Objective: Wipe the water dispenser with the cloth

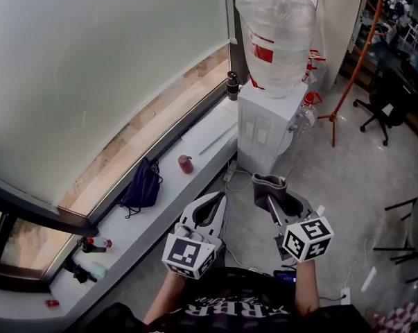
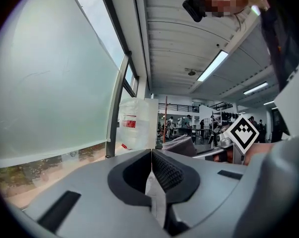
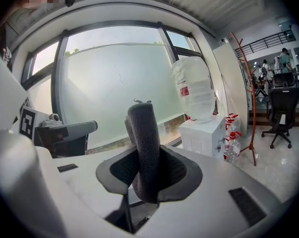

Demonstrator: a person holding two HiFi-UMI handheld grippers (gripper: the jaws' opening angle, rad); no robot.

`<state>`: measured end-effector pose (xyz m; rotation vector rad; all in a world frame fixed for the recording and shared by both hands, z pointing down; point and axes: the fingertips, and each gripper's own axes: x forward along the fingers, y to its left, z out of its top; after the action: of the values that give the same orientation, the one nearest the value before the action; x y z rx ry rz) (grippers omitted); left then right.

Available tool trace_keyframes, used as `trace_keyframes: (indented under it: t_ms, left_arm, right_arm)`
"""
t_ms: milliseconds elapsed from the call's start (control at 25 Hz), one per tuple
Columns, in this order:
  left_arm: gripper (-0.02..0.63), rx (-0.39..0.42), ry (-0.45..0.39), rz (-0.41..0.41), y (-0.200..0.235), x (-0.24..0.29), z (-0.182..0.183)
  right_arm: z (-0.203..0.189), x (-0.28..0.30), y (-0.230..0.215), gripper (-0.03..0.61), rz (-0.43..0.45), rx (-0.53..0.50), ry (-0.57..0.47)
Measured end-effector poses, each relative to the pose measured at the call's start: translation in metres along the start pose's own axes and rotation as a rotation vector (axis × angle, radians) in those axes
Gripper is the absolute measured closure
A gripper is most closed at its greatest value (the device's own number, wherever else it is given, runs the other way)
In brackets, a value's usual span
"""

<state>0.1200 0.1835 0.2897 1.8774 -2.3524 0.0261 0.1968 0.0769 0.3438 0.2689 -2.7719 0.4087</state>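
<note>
The white water dispenser [image 1: 265,129] stands ahead by the window, with a clear plastic-wrapped water jug [image 1: 276,37] on top; it also shows in the right gripper view as the dispenser [image 3: 205,135]. My right gripper [image 1: 270,189] is shut on a folded dark grey cloth [image 3: 144,148], which sticks up between its jaws. The cloth [image 1: 267,184] is well short of the dispenser. My left gripper [image 1: 214,201] is beside it, jaws shut with nothing between them [image 2: 151,167]. Both grippers hover above the floor.
A white window ledge [image 1: 153,193] runs along the left with a dark bag [image 1: 142,184], a red cup [image 1: 186,164] and small bottles. Cables lie on the floor near the dispenser. An orange stand [image 1: 351,75] and an office chair [image 1: 387,103] are to the right.
</note>
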Motion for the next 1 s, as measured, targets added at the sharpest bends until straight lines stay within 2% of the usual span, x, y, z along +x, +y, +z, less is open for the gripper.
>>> trace_keyframes:
  t_ms: [240,400,560,720,1000]
  left_arm:
    - [0.595,0.013,-0.002,-0.043,0.098,0.023,0.015]
    - [0.595,0.004,-0.009,-0.101,0.144,0.039,0.021]
    - [0.595,-0.005,0.001,-0.165,0.169,0.051,0.015]
    - [0.595,-0.036,0.015,-0.189,0.190,0.063,0.007]
    - [0.595,-0.078,0.032,-0.231,0.189,0.090,-0.002]
  right_arm:
    - [0.037,0.079,0.007,0.465,-0.074,0.010,-0.008]
    - [0.055,0.121,0.011,0.465,-0.132,0.016,-0.023]
    - [0.056,0.145,0.008,0.465,-0.197,0.033,-0.011]
    - [0.055,0.153,0.001,0.465,-0.246,0.045,0.009]
    - [0.054,0.147,-0.031,0.465,-0.315,0.072,0.034]
